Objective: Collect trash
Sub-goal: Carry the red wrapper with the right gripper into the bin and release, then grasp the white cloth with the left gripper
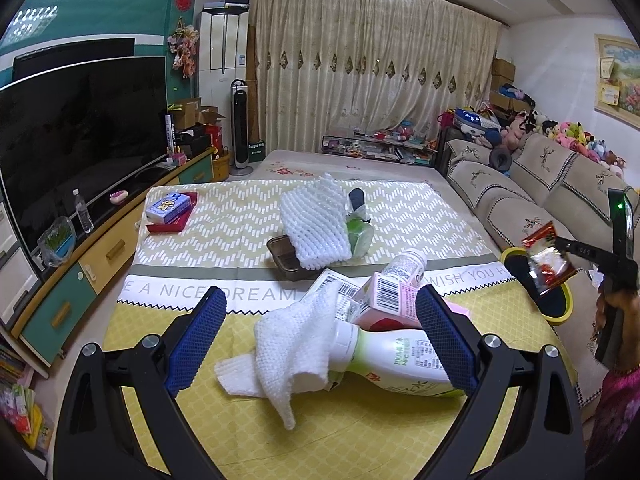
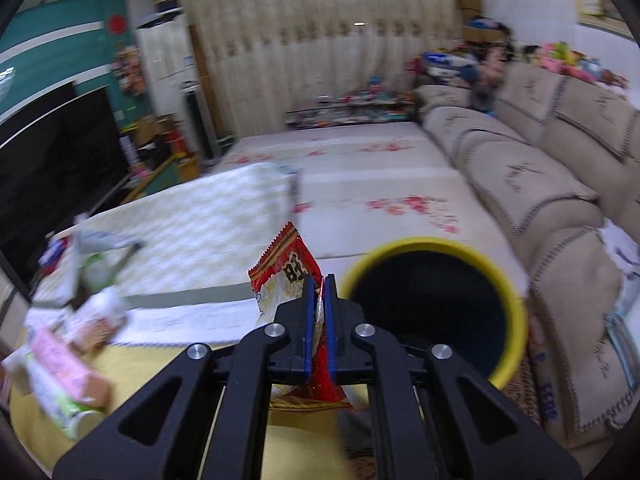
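From my left wrist camera, the left gripper (image 1: 320,332) stands wide apart, its 2 blue pads (image 1: 198,340) clear of everything; between them on the yellow cloth (image 1: 200,420) lies a white juice bottle (image 1: 400,360) on its side, long axis running across the view with its cap end toward the left, where a crumpled white tissue (image 1: 296,352) drapes over it. A smaller pink-labelled bottle (image 1: 400,280) lies just behind, tilted with its cap up to the right, and further back a white foam net (image 1: 316,228) rests over a brown tray (image 1: 284,256). At the right edge I see my right gripper (image 1: 560,258) pinching a red snack wrapper (image 1: 546,260) above the yellow-rimmed bin (image 1: 560,316). From my right wrist camera, blurred by motion, the right gripper (image 2: 319,292) is squeezed nearly together on that red snack wrapper (image 2: 284,268), which stands roughly upright, its long axis vertical, crimped top edge above the fingertips and the lower end hanging below the jaws. The yellow-rimmed bin (image 2: 516,308) sits just right of the fingertips, its dark mouth facing up beside the sofa (image 2: 560,200).
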